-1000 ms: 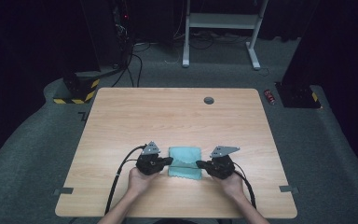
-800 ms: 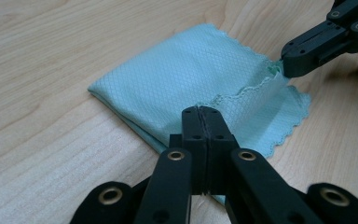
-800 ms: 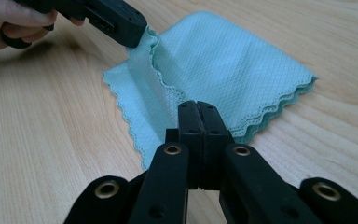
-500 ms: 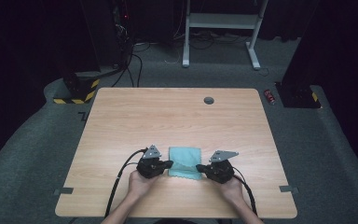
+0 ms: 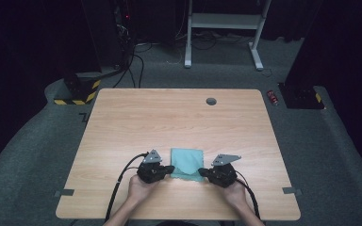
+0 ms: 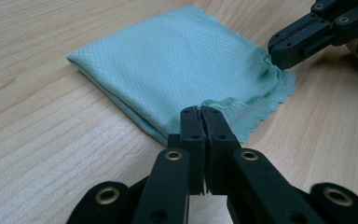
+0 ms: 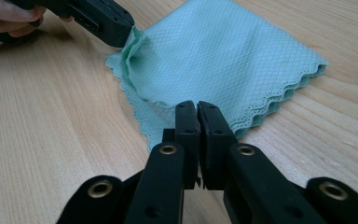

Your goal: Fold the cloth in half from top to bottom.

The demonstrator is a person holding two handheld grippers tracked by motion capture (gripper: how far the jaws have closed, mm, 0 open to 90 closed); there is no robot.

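Item one, your left gripper (image 5: 168,168): jaws pressed together, pinching the near left corner of the cloth. Item two, teal cloth (image 5: 187,164): folded, lying flat on the wooden table (image 5: 169,117) near its front edge, between both grippers. Item three, your right gripper (image 5: 201,171): jaws pressed together on the cloth's near right corner.

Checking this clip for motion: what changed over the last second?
Almost nothing. The left tongs and right tongs remain closed on the near corners of the folded teal cloth, perhaps having eased slightly toward the person. The cloth stays flat on the table.
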